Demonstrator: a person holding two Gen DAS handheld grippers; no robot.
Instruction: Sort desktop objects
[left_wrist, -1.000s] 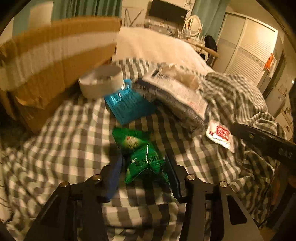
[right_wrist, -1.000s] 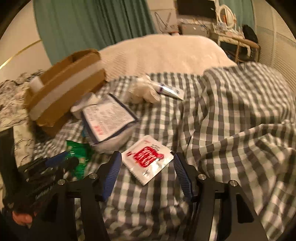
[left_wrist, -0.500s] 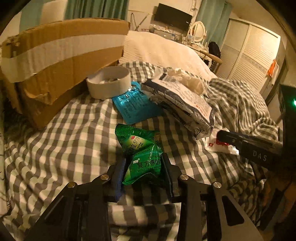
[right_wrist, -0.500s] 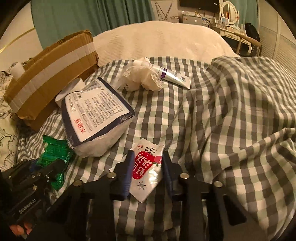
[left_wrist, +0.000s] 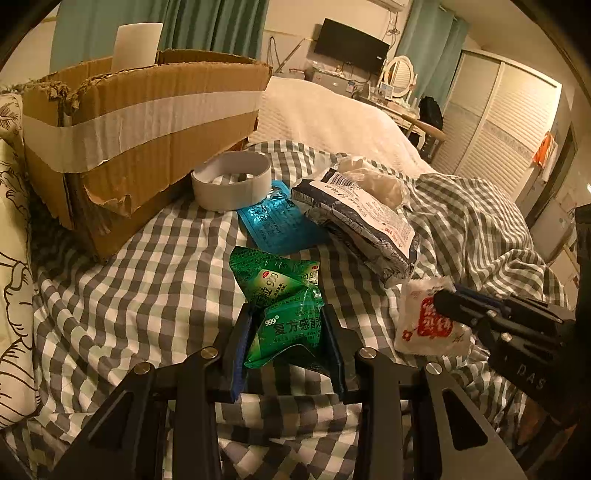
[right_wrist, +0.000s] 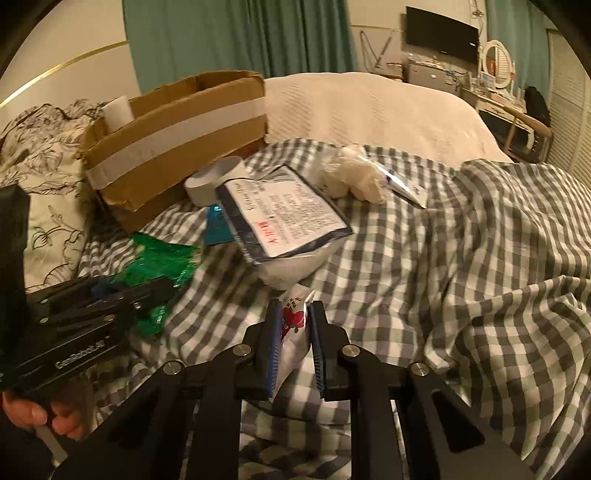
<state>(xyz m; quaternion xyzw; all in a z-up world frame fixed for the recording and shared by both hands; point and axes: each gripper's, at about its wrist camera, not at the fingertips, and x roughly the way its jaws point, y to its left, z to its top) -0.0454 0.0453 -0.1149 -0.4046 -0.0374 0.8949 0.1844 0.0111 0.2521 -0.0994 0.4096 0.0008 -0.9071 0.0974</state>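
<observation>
My left gripper (left_wrist: 287, 312) is shut on a crumpled green medicine packet (left_wrist: 273, 273), which lies on the checked cloth (left_wrist: 147, 288) and sticks out forward past the pads. In the right wrist view my right gripper (right_wrist: 295, 306) has its jaws closing, and the blue pads press a white sachet with red print (right_wrist: 293, 323) folded upright between them. In the left wrist view the same sachet (left_wrist: 424, 325) shows at the right, under the right gripper's tip (left_wrist: 445, 297). The left gripper (right_wrist: 162, 288) and green packet (right_wrist: 159, 258) appear at the left of the right wrist view.
A taped cardboard box (left_wrist: 147, 122) stands open at the back left, with a white tape roll (left_wrist: 231, 181) and a blue packet (left_wrist: 273, 221) in front of it. A white-and-navy pack (right_wrist: 284, 214), crumpled plastic (right_wrist: 351, 173) and a tube (right_wrist: 402, 184) lie further back. A hand (right_wrist: 37, 410) holds the left gripper.
Both grippers closed from open: the left one onto the green packet, the right one onto the white sachet, which folded upright. The right gripper also shifted toward the sachet.
</observation>
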